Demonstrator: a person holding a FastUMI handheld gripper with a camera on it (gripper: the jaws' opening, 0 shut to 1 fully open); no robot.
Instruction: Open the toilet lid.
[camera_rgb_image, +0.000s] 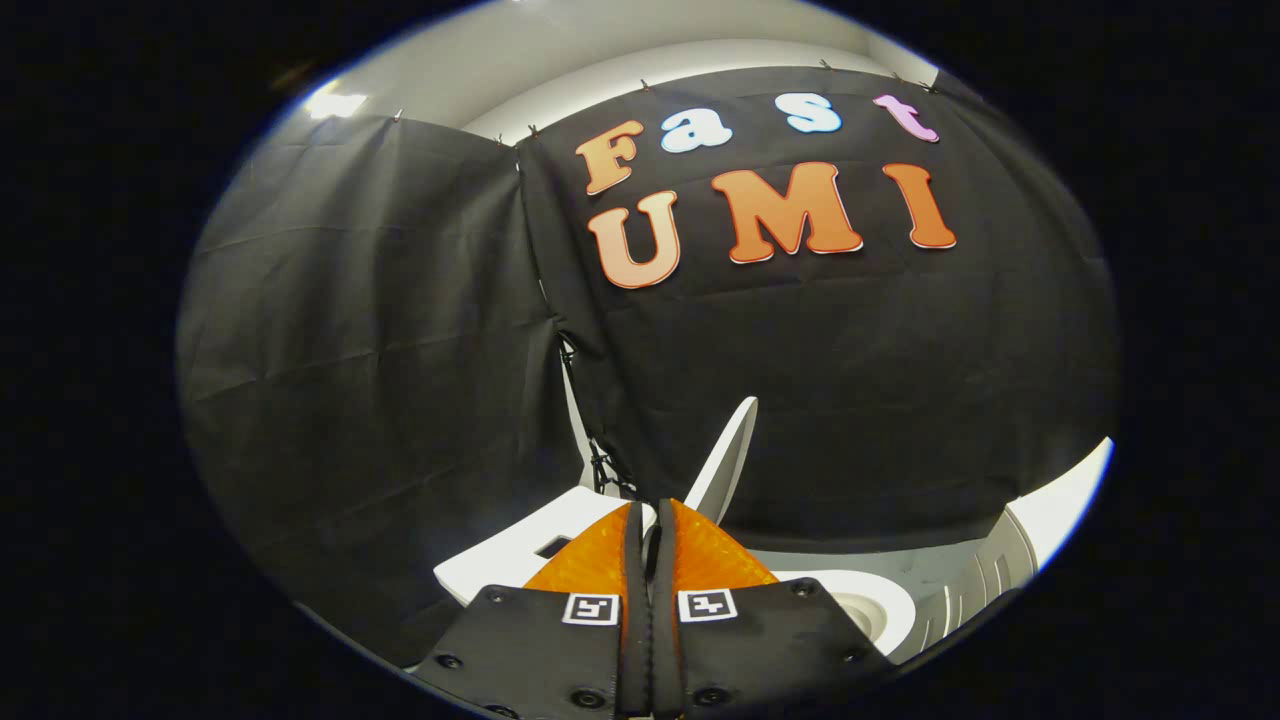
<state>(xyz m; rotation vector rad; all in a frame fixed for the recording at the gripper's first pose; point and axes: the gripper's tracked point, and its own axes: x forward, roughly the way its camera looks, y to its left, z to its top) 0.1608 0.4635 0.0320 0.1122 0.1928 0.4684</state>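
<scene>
beyond the closed jaws, toilet lid (728, 450) stands raised against black cloth wall (380, 350).

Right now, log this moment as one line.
hand-held gripper: fingers together, holding nothing | white plastic toilet lid: raised, tilted, just beyond fingertips | white toilet bowl rim: exposed

— Count on record?
— One gripper (650, 520), its two fingers (590, 565) pressed together on nothing. One toilet lid (728, 455), raised. One bowl (860, 600), seemingly; partly hidden.
</scene>
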